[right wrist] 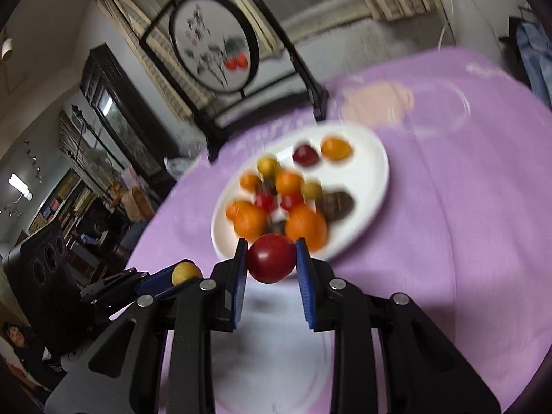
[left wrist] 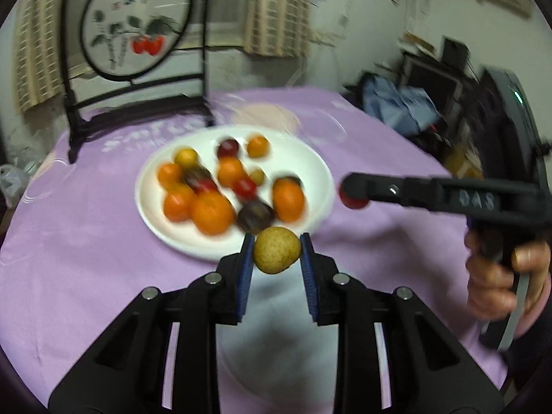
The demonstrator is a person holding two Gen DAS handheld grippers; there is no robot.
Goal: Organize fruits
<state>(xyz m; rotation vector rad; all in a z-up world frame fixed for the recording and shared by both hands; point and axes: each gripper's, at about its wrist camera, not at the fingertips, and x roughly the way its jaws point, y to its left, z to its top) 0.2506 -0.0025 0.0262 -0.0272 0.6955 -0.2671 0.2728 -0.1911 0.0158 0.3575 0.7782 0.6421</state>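
My left gripper [left wrist: 276, 253] is shut on a tan round fruit [left wrist: 276, 250], held above the near rim of a white plate [left wrist: 315, 158]. The plate holds several oranges, red tomatoes and dark fruits. My right gripper [right wrist: 271, 258] is shut on a red round fruit [right wrist: 271, 258], above the plate's near rim [right wrist: 376, 158]. In the left wrist view the right gripper [left wrist: 352, 195] comes in from the right with the red fruit [left wrist: 353, 201]. In the right wrist view the left gripper [right wrist: 183, 276] shows at lower left with the tan fruit [right wrist: 186, 273].
A purple cloth [left wrist: 86, 241] covers the round table. A black-framed painted screen [left wrist: 134, 27] stands at the table's far edge. A clear glass dish [right wrist: 407, 107] lies beyond the plate. Clutter and a blue cloth [left wrist: 400, 103] lie off the table at right.
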